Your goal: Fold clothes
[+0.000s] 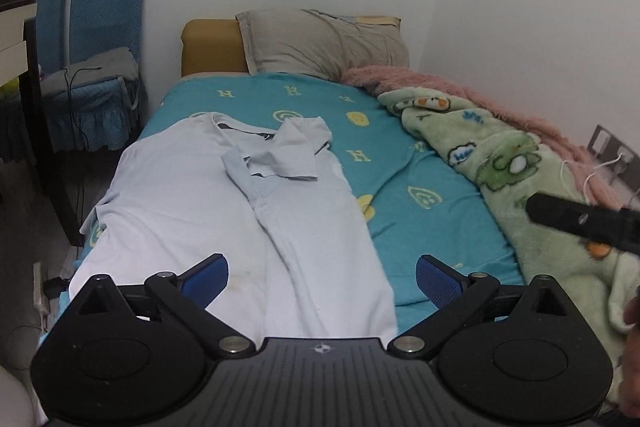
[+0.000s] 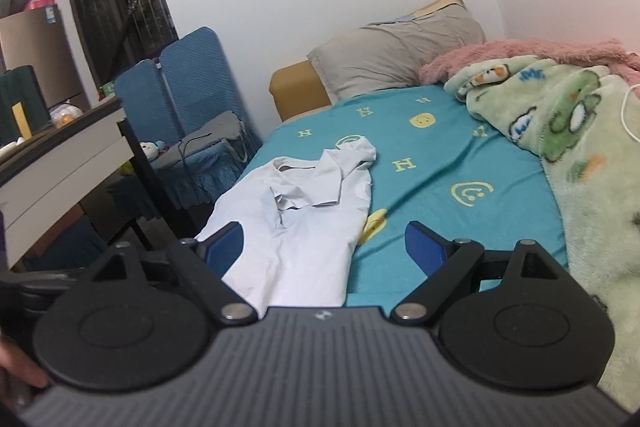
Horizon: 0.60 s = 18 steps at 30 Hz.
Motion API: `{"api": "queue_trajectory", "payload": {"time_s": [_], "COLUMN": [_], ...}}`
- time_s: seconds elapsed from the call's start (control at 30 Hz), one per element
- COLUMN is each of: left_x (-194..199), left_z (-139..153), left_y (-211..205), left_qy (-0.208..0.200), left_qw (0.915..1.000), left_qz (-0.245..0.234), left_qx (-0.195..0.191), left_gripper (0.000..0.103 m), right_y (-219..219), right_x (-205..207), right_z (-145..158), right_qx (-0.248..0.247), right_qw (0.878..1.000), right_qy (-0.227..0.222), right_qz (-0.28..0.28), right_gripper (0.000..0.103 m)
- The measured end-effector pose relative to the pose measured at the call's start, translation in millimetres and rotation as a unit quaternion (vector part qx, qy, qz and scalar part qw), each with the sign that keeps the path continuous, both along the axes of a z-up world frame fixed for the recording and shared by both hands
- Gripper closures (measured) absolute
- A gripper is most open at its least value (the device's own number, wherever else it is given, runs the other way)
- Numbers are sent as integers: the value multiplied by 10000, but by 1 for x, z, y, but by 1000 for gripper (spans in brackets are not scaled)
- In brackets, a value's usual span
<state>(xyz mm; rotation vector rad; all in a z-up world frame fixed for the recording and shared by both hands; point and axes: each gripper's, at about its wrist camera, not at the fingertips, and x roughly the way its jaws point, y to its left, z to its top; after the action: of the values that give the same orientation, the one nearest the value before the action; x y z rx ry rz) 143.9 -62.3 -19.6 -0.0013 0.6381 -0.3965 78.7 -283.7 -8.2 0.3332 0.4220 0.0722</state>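
A pale blue short-sleeved shirt (image 1: 224, 211) lies lengthwise on the teal bed sheet (image 1: 420, 163), its right side folded in over the body and a sleeve doubled back near the collar. In the left wrist view my left gripper (image 1: 322, 281) hangs above the shirt's lower end, jaws wide apart, nothing between the blue pads (image 1: 206, 281). The right wrist view shows the same shirt (image 2: 296, 223) ahead and left of my right gripper (image 2: 324, 247), which is open and empty above the sheet (image 2: 440, 167). Part of the right gripper shows as a dark bar (image 1: 584, 223) at the right edge.
A grey pillow (image 1: 324, 41) lies at the bed's head. A green cartoon blanket (image 1: 500, 163) and a pink fleece (image 1: 440, 83) are heaped along the wall side. Blue chairs (image 1: 100, 39) and a desk (image 2: 60, 163) stand left of the bed. A wall socket with a white cable (image 1: 612, 155) is at right.
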Motion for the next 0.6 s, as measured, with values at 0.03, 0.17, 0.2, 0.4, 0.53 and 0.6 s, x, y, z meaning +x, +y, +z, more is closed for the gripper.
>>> {"api": "queue_trajectory", "payload": {"time_s": [0.03, 0.17, 0.2, 0.4, 0.53, 0.6], "left_x": [0, -1, 0, -2, 4, 7], "left_z": [-6, -15, -16, -10, -16, -21], "left_y": [3, 17, 21, 36, 50, 57], "left_qy": [-58, -212, -228, -343, -135, -52], "left_qw": [10000, 9997, 9997, 9993, 9994, 9991], "left_qz": [35, 14, 25, 125, 300, 398], "left_qx": [66, 143, 117, 47, -96, -147], "left_gripper": [2, 2, 2, 2, 2, 2], "right_y": [1, 6, 8, 16, 13, 13], "right_x": [2, 8, 9, 11, 35, 57], "right_z": [-1, -4, -4, -4, -10, -13], "right_qx": [14, 42, 17, 5, 646, 936], "right_qw": [10000, 10000, 10000, 10000, 9973, 9937], "right_qy": [6, 16, 10, -90, 296, 545], "right_qz": [14, 11, 5, -16, 173, 305], "right_gripper": [14, 14, 14, 14, 14, 14]}}
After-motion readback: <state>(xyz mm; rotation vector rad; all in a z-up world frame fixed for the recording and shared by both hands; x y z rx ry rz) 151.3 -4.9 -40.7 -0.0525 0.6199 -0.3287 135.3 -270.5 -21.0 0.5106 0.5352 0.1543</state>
